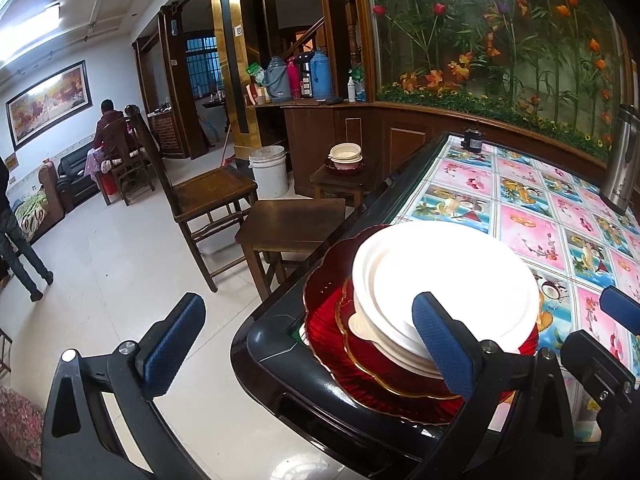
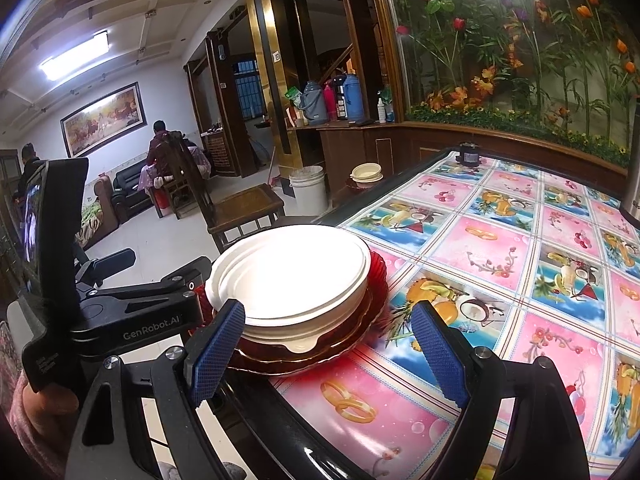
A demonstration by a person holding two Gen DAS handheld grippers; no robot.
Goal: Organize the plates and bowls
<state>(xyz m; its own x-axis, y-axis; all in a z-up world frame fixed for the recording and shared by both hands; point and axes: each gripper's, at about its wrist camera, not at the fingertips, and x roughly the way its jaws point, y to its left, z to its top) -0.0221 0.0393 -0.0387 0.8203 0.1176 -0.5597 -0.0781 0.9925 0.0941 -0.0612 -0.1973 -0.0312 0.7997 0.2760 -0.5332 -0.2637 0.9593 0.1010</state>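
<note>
A stack of white bowls (image 2: 290, 276) on red plates (image 2: 352, 332) sits at the table's (image 2: 500, 280) near corner, centre-left of the right wrist view. The right gripper (image 2: 332, 356) gapes empty just beside it. The left gripper (image 1: 308, 340), also open, is offset further left.

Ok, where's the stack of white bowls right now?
The white bowls sit nested on the red plates at the near left corner of the table, just ahead of both open claws, with the wooden stool beyond the edge.
</note>
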